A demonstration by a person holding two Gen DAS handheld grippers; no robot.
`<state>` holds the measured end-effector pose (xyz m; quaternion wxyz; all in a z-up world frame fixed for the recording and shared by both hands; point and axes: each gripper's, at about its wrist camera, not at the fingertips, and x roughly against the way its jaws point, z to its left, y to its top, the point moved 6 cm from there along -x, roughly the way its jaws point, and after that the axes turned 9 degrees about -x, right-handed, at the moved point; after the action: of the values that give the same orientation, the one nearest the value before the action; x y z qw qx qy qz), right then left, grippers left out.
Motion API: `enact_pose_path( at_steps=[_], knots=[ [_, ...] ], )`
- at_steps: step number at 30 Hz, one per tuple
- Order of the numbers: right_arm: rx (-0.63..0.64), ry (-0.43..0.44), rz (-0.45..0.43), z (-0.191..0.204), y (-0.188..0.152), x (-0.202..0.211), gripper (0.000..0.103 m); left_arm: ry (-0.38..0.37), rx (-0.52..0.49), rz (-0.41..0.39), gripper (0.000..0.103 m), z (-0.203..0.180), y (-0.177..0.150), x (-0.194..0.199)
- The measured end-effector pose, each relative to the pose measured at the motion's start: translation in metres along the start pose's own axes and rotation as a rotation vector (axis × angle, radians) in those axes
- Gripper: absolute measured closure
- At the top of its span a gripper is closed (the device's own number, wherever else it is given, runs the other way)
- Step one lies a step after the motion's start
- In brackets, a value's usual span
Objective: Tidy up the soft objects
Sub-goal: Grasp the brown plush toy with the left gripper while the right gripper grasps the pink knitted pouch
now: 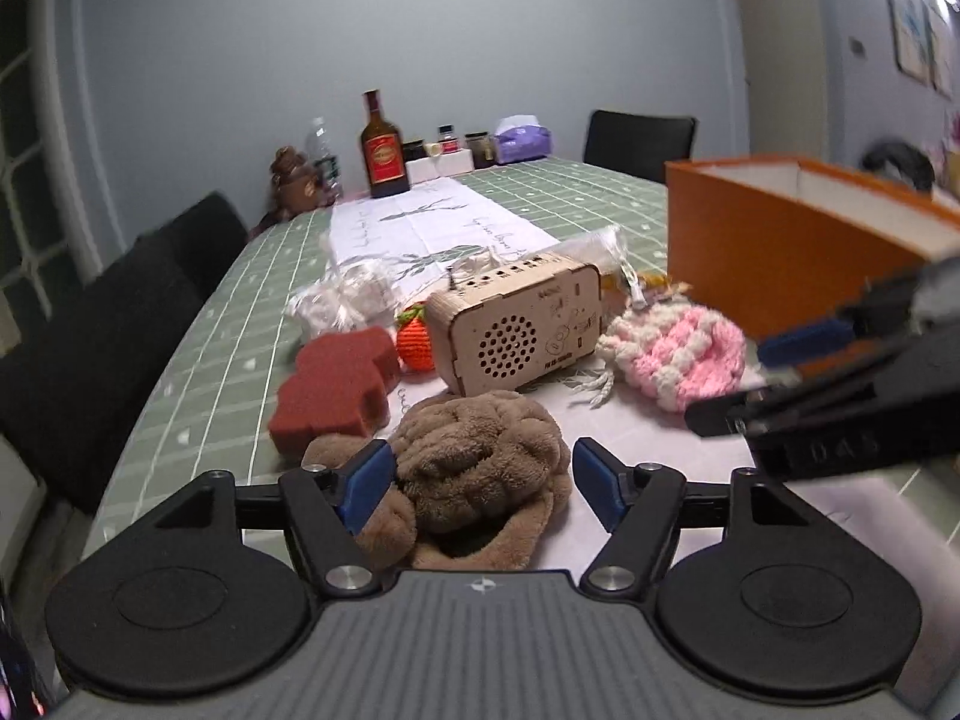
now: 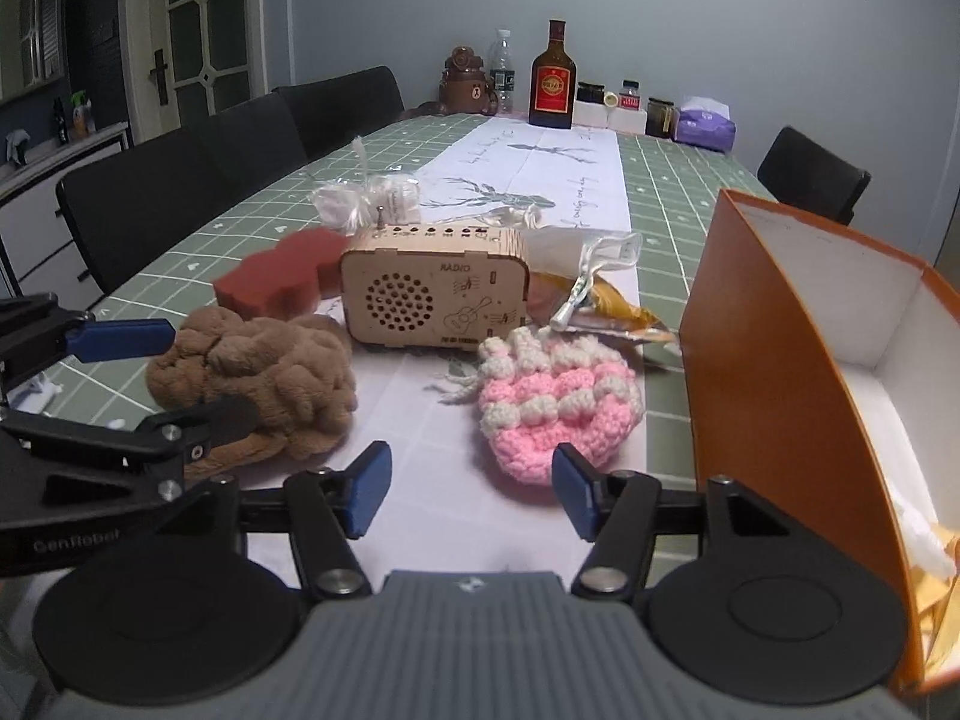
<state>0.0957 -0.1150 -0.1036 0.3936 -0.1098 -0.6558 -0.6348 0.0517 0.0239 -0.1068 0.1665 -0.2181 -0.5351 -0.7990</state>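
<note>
Little looked done: the left gripper stood wide, straddling the brown plush low in frame unpinched, the right gripper gaped empty below the pink knit pouch, and the orange box waited at right.

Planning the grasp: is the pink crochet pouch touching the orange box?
Apart. The right wrist view shows green tablecloth between the pink crochet pouch and the orange box.

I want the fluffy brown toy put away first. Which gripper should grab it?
The left gripper. Its open jaws already sit on either side of the brown plush toy. The right gripper is aimed at the pink crocheted pouch instead.
</note>
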Motion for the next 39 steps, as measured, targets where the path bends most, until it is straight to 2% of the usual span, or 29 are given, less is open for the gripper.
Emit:
enact_pose_path(
  at_steps=[5,8,11,15,20,22,24,26,31,34,36,37,39],
  knots=[
    [0.009,-0.033,-0.003,-0.011,0.010,-0.019,0.043,0.025,-0.190,0.006,0.021,-0.017,0.002,-0.015],
    [0.020,-0.045,-0.005,-0.013,0.015,-0.030,0.038,0.051,-0.267,0.032,0.021,-0.023,0.002,-0.028],
    [0.041,-0.063,-0.005,-0.015,0.017,-0.039,0.037,0.050,-0.307,0.063,0.021,-0.028,-0.002,-0.039],
    [0.030,-0.065,0.010,-0.020,0.018,-0.049,0.036,0.055,-0.349,0.082,0.016,-0.032,-0.006,-0.048],
    [0.048,-0.073,0.024,-0.020,0.014,-0.058,0.034,0.063,-0.356,0.099,0.016,-0.034,-0.007,-0.055],
    [0.059,-0.084,0.030,-0.020,0.011,-0.061,0.037,0.057,-0.346,0.103,0.016,-0.033,-0.007,-0.056],
    [0.068,-0.106,0.037,-0.022,0.008,-0.064,0.044,0.054,-0.343,0.105,0.016,-0.032,-0.007,-0.056],
    [0.078,-0.119,0.036,-0.024,0.005,-0.065,0.045,0.051,-0.335,0.104,0.018,-0.032,-0.007,-0.056],
    [0.103,-0.139,0.036,-0.024,0.003,-0.065,0.053,0.099,-0.367,0.114,0.036,-0.032,-0.008,-0.059],
    [0.105,-0.144,0.034,-0.024,0.004,-0.064,0.061,0.116,-0.369,0.108,0.044,-0.031,-0.008,-0.058],
    [0.100,-0.136,0.027,-0.025,0.006,-0.062,0.075,0.111,-0.330,0.099,0.051,-0.027,-0.006,-0.055],
    [0.099,-0.126,0.026,-0.025,0.008,-0.061,0.090,0.105,-0.306,0.094,0.055,-0.025,-0.005,-0.054],
    [0.071,-0.104,0.045,-0.025,0.009,-0.062,0.089,0.102,-0.277,0.090,0.060,-0.021,-0.003,-0.052]
  ],
)
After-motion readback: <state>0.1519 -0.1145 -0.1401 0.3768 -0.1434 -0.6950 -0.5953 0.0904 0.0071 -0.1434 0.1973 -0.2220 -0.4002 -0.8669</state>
